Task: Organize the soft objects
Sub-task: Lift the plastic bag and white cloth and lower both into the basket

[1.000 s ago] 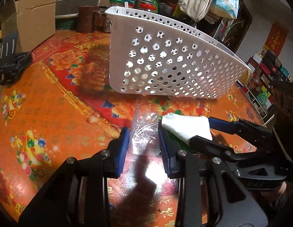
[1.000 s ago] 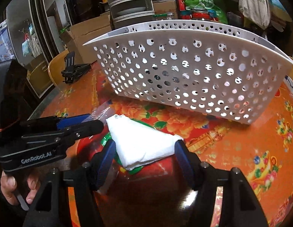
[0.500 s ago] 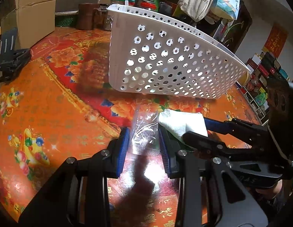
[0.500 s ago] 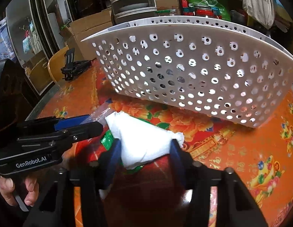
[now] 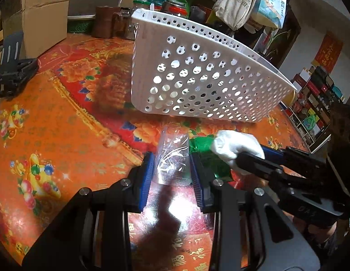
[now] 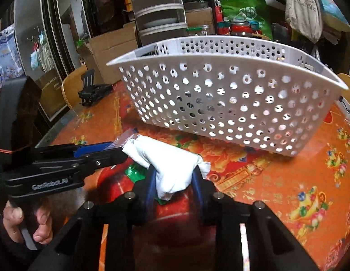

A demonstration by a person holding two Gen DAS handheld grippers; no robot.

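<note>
**White cloth pinched, clear bag pinned**

Left wrist view: left tongs (image 5: 171, 172) clamp a clear plastic bag (image 5: 172, 155) near the table's (image 5: 62, 117) front edge, before the white basket (image 5: 204, 85).

Right wrist view: right tongs (image 6: 176, 180) are closing on the bunched white cloth (image 6: 172, 164). A shallow pinch could let it slip, or snag the green wrapper (image 6: 135, 172) underneath.

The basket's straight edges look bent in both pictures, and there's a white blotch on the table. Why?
Left wrist view: the fisheye lens bows the white basket, and a lamp glares off the glossy tablecloth below the left tongs. Right wrist view: same bowing, dark corners, slight blur at the right tongs.
</note>
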